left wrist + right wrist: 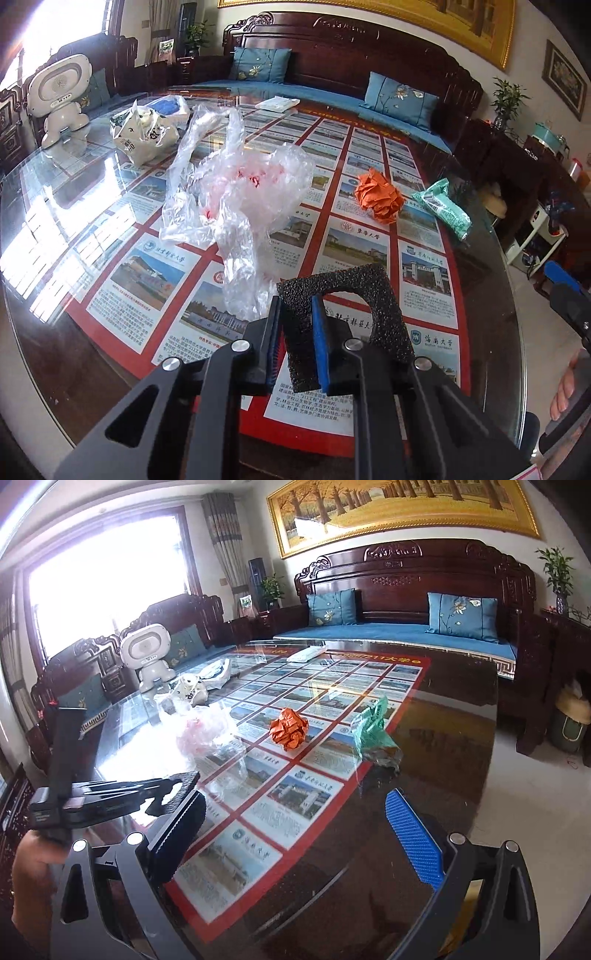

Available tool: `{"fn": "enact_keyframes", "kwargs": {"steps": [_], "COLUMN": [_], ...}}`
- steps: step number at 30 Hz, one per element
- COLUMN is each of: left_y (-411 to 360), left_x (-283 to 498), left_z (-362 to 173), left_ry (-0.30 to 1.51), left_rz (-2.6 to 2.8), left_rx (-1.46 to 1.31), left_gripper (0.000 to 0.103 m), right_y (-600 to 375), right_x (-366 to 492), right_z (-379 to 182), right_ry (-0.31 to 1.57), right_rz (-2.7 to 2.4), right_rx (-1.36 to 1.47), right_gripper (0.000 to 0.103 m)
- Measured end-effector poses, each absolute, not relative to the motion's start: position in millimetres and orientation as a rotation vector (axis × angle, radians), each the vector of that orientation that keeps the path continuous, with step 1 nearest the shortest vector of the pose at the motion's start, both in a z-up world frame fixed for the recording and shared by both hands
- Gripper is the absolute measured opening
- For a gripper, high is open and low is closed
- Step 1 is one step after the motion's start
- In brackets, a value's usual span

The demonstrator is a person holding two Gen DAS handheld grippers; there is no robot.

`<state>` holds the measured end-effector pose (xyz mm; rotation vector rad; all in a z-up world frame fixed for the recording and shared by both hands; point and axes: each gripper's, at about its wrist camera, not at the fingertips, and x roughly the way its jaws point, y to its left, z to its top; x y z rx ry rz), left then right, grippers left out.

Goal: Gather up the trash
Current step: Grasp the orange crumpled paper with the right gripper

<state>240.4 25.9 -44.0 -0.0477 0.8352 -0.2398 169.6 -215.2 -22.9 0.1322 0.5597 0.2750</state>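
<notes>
My left gripper (295,308) is shut on a black foam piece (351,295) with a cut-out, held just above the glass table (480,295). Beyond it lies a crumpled clear plastic bag (240,192). An orange paper ball (378,195) and a green wrapper (441,206) lie to its right. In the right wrist view my right gripper (295,797) stands open over the table's near edge with nothing between its fingers. Ahead of it are the orange paper ball (290,729), the green wrapper (369,727) and the plastic bag (207,734). The left gripper with the foam (183,784) shows at the left.
A white toy robot (62,99) and a white printed bag (144,136) stand at the table's far left, with a flat white packet (277,103) at the far edge. A blue-cushioned wooden sofa (406,627) runs behind. A lined bin (570,720) stands on the floor at the right.
</notes>
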Motion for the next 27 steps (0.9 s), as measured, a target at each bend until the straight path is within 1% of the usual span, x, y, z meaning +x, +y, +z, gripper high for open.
{"fn": "enact_keyframes", "kwargs": {"steps": [9,12,13,19,20,21,22,27], "left_y": [27,27,27,30,30,30,30,25], "left_x": [258,263,265,271,271,271,270,261], "left_z": [-38,-39,-40,-42,-43,-43,-42,-36], "left_ry": [0.816,0.815,0.817,0.819,0.820,0.821,0.820,0.812], "left_rz": [-0.251,-0.255,-0.256,-0.257,-0.258,-0.257,-0.258,-0.280], "left_rx": [-0.060,-0.063,-0.067,-0.082,-0.085,-0.087,-0.086,-0.086], "left_gripper": [0.017,0.017,0.017,0.017,0.017,0.017,0.017,0.017], "right_y": [-168,-157,-154,-144,-144,-143,-145,-156], "right_x": [278,311,320,370,376,379,379,337], "right_z": [-33,-46,-50,-66,-71,-74,-77,-63], "right_ry": [0.692,0.767,0.786,0.880,0.910,0.939,0.968,0.881], "right_rz": [0.294,0.298,0.294,0.269,0.268,0.275,0.287,0.318], "right_rx": [-0.027,-0.086,-0.099,-0.118,-0.111,-0.099,-0.076,-0.062], "right_gripper": [0.094,0.081,0.076,0.075,0.071,0.052,0.040,0.037]}}
